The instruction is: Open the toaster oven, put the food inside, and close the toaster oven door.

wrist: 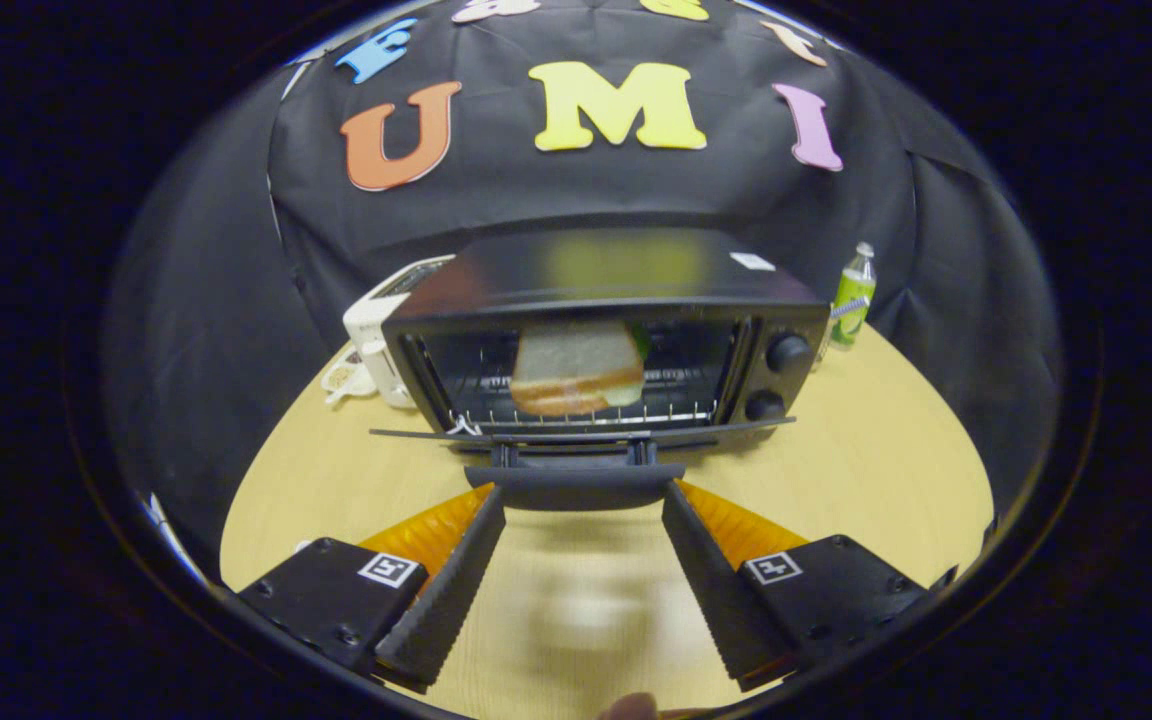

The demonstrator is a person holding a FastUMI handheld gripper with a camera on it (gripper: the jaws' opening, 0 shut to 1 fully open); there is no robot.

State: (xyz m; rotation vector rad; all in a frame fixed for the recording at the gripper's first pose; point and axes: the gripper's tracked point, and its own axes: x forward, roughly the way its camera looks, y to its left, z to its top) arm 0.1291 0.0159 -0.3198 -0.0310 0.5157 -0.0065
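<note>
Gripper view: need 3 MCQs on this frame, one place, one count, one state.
1. Where is the sandwich?
A. on the rack inside the toaster oven
B. on the table
C. between the jaws

2. How many knobs are on the oven's front?
A. one
B. two
C. four

3. How is the oven door?
A. shut
B. folded down open
C. removed

Key: 1 A, it sits on the wire rack. 2 B, two stacked at the right. 3 B, it lies flat, its handle just ahead of the open gripper.
</note>
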